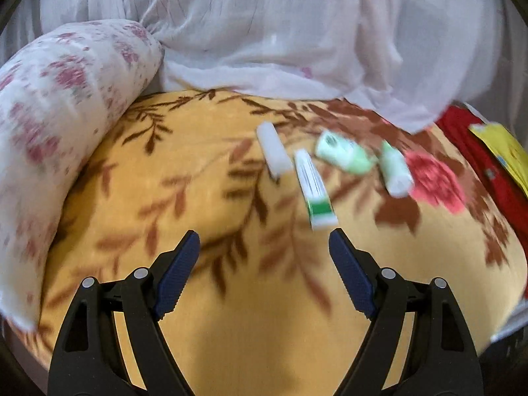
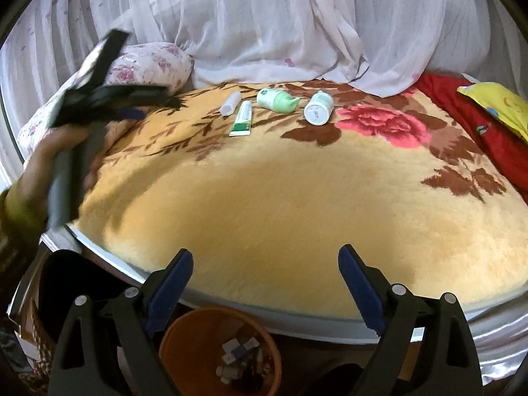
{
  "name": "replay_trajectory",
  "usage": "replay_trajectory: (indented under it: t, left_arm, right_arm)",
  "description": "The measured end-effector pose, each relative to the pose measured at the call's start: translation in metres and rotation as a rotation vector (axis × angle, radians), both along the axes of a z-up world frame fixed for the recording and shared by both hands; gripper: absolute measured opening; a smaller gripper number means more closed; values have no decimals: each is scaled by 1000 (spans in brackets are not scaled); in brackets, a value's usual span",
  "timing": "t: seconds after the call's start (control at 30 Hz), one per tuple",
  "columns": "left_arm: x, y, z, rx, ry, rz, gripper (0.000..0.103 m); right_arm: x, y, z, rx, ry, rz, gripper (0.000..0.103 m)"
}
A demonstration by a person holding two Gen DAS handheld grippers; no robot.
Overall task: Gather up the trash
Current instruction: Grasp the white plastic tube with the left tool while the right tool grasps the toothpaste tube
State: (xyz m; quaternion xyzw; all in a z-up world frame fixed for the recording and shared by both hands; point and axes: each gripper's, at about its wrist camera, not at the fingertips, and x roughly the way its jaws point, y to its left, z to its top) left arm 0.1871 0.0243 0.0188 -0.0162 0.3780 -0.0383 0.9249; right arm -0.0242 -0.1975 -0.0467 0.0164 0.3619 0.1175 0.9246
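Several pieces of trash lie on a yellow flowered blanket (image 2: 264,198): a white tube (image 1: 274,148) (image 2: 231,103), a green and white toothpaste tube (image 1: 313,191) (image 2: 243,119), a pale green bottle (image 1: 343,153) (image 2: 279,99) and a white bottle (image 1: 394,170) (image 2: 318,107). My left gripper (image 1: 264,244) is open and empty, just short of the toothpaste tube; it also shows blurred at the left of the right wrist view (image 2: 132,102). My right gripper (image 2: 265,260) is open and empty over the bed's near edge, above an orange bin (image 2: 184,336) that holds scraps.
A flowered bolster pillow (image 1: 56,115) (image 2: 148,62) lies at the blanket's left. White netting (image 1: 280,33) hangs along the back. A red cloth (image 2: 468,115) and a yellow pillow (image 2: 495,105) lie at the right.
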Motion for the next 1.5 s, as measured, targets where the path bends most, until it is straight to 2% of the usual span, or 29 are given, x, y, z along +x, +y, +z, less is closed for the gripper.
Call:
replay_trajectory:
  t: [0.17, 0.3, 0.53, 0.6, 0.63, 0.67, 0.83, 0.93, 1.03, 1.1, 1.27, 1.5]
  left_arm:
    - [74, -6, -7, -24, 24, 47, 79]
    - [132, -9, -21, -27, 73, 102, 79]
    - [184, -15, -49, 14, 132, 134, 78]
    - [192, -13, -59, 2, 153, 136, 59]
    - [194, -11, -63, -12, 175, 120, 33]
    - [193, -8, -66, -33, 184, 114, 27]
    - [161, -2, -58, -4, 117, 88, 25]
    - [126, 2, -46, 13, 79, 59, 25]
    - [84, 12, -38, -16, 52, 45, 25]
    - [54, 20, -36, -51, 48, 42, 25]
    - [-1, 25, -38, -61, 39, 16, 25]
    - [-55, 33, -53, -75, 47, -19, 25]
  right_arm:
    - [16, -12, -8, 21, 20, -15, 88]
    - [24, -19, -11, 33, 27, -19, 88]
    - [28, -23, -13, 34, 33, -16, 88]
    - [30, -22, -12, 27, 30, -17, 88]
    - [31, -22, -12, 25, 28, -19, 88]
    - [32, -22, -12, 23, 27, -20, 88]
    - [41, -18, -8, 19, 25, -8, 88]
    - [55, -10, 0, 28, 20, 15, 88]
    - [80, 5, 13, 36, 8, 49, 88]
    - [103, 20, 22, 33, 4, 71, 88]
    - [165, 58, 33, 7, -1, 87, 88]
    - [256, 113, 15, -36, 115, 83, 83]
